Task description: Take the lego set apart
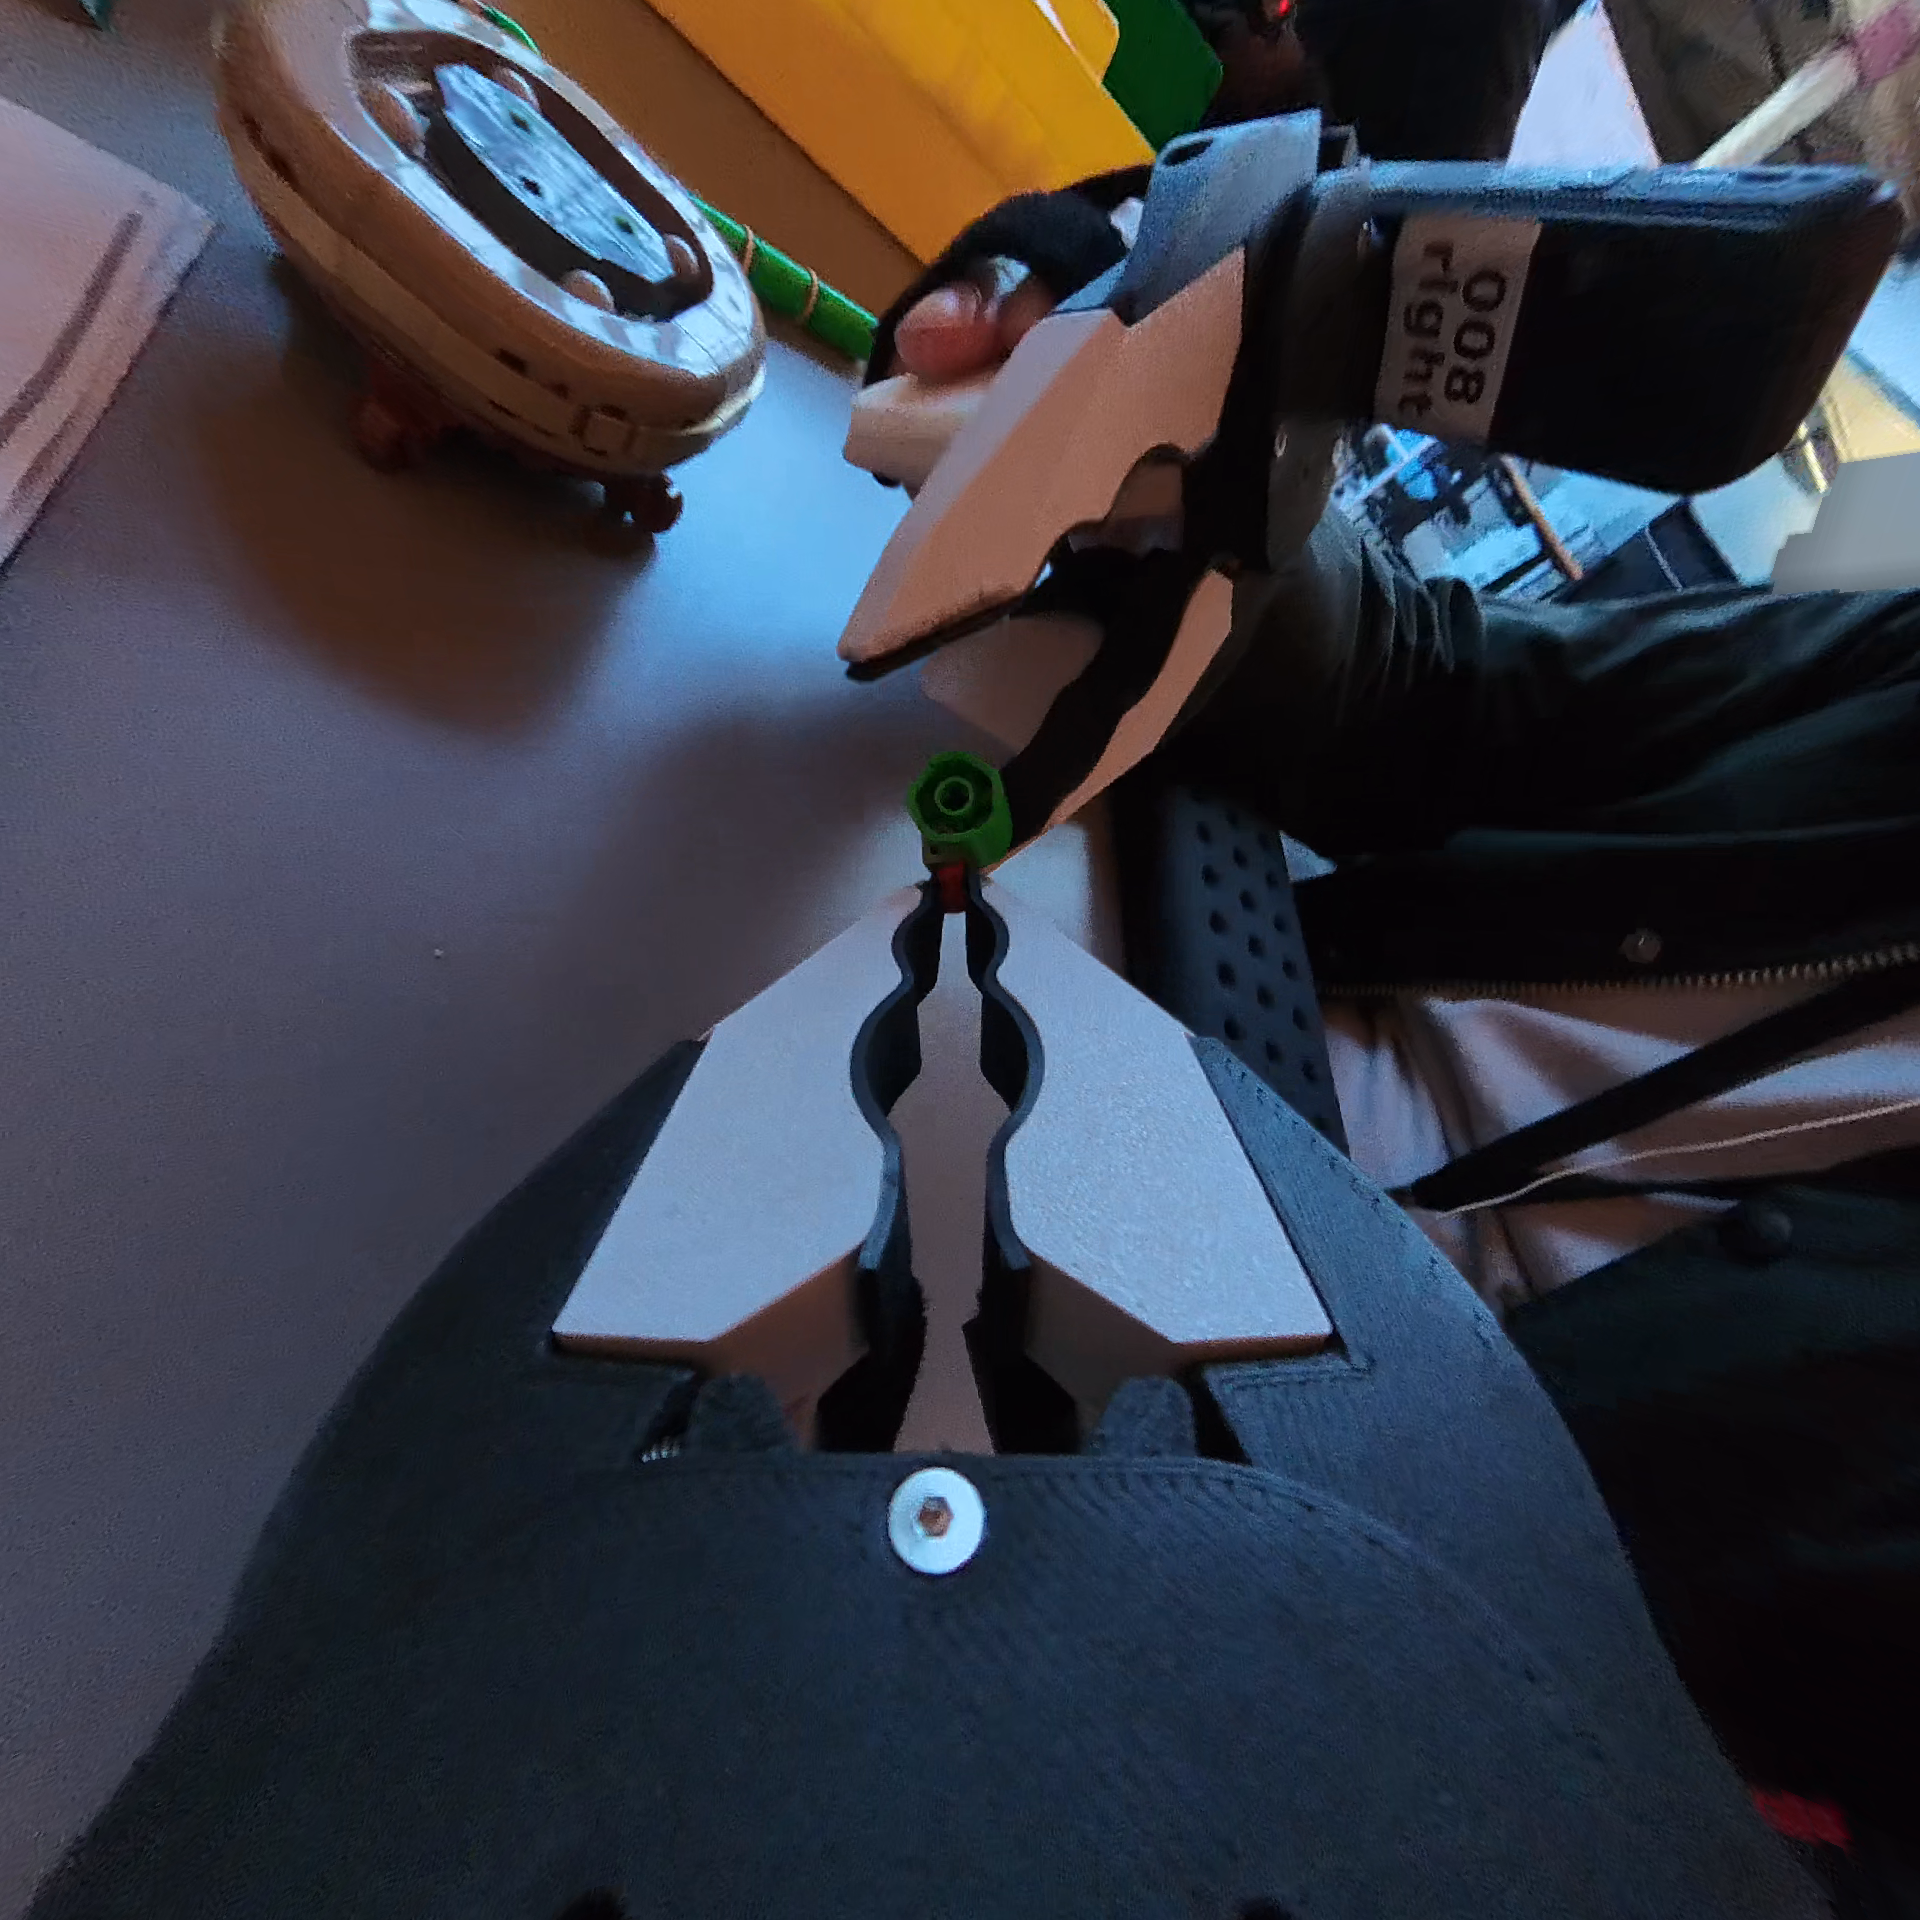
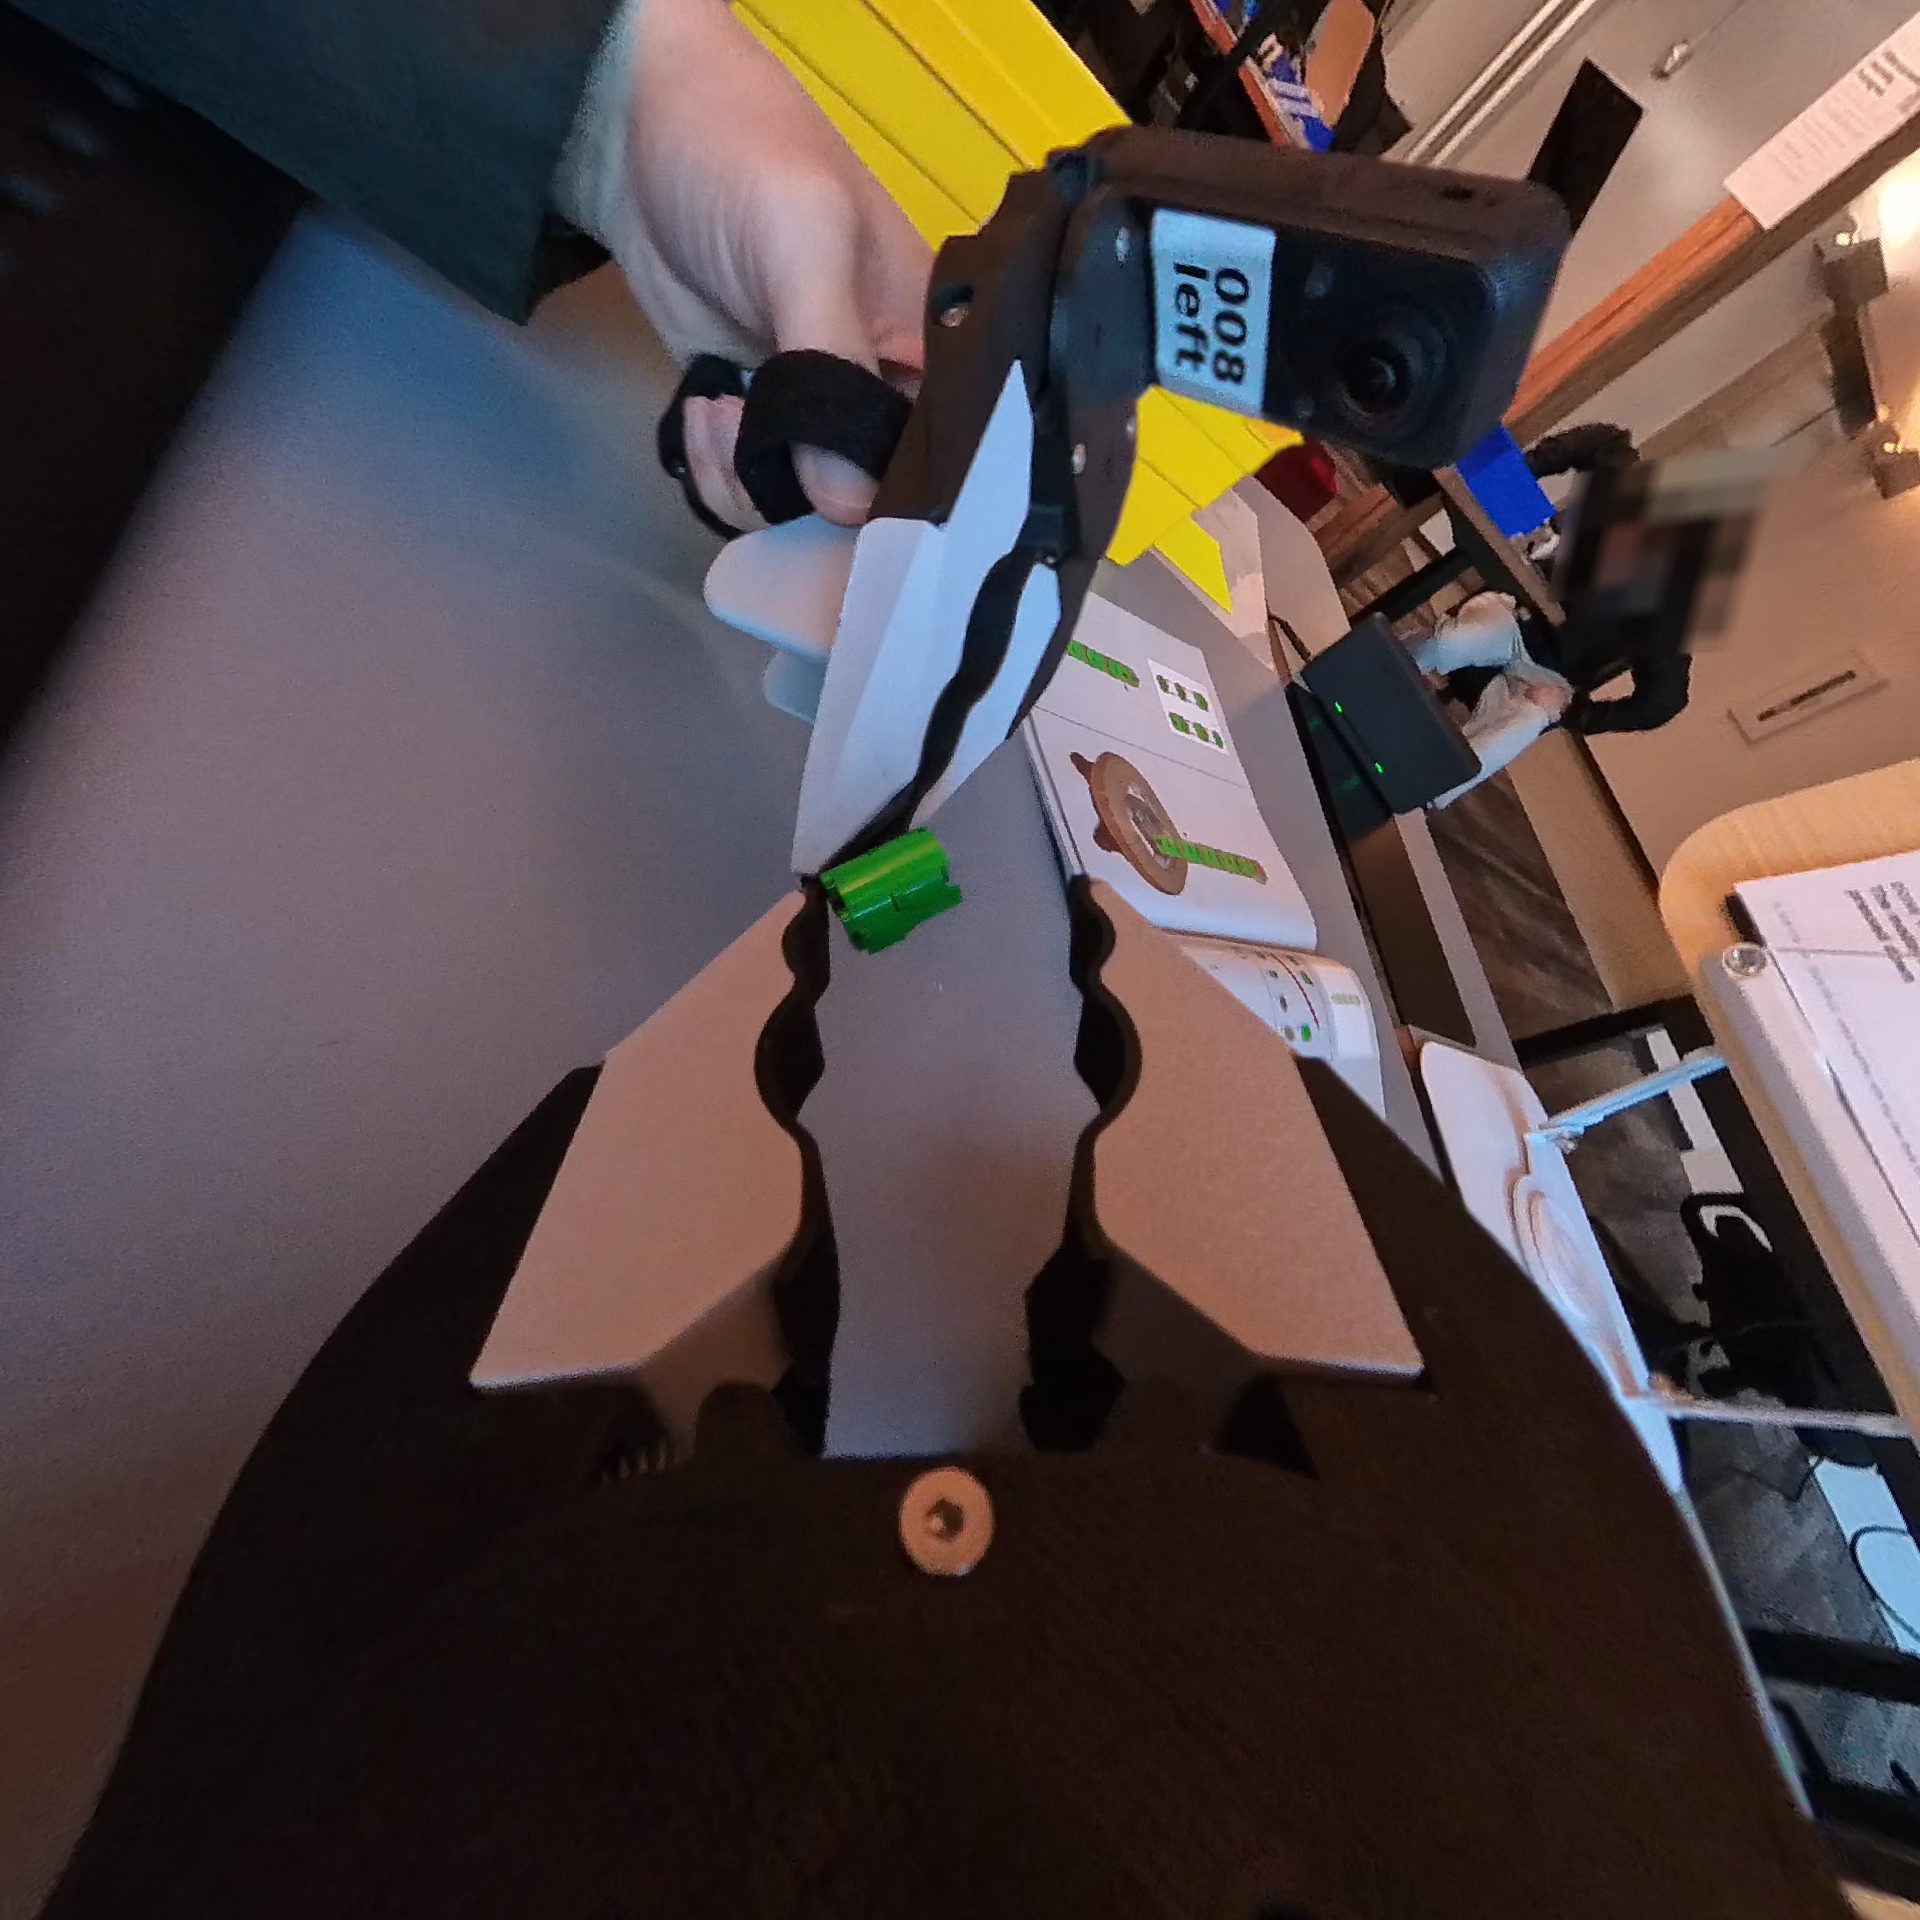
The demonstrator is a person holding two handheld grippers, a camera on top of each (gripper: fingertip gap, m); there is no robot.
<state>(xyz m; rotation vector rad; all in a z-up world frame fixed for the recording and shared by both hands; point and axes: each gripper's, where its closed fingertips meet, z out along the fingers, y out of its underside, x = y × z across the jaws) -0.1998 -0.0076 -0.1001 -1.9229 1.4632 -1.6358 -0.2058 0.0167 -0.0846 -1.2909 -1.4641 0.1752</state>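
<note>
While my left gripper pinches the small green lego piece at its tips, my right gripper stands spread beside it

Left wrist view: my jaws are nearly pressed together on a red bit under the green lego piece, held above the grey bench; my right gripper's fingertip touches the piece, and the round tan lego model sits well apart on the bench. Right wrist view: my jaws are spread, the green lego piece just beside my left-hand fingertip; an instruction booklet lies beyond on the bench
</note>
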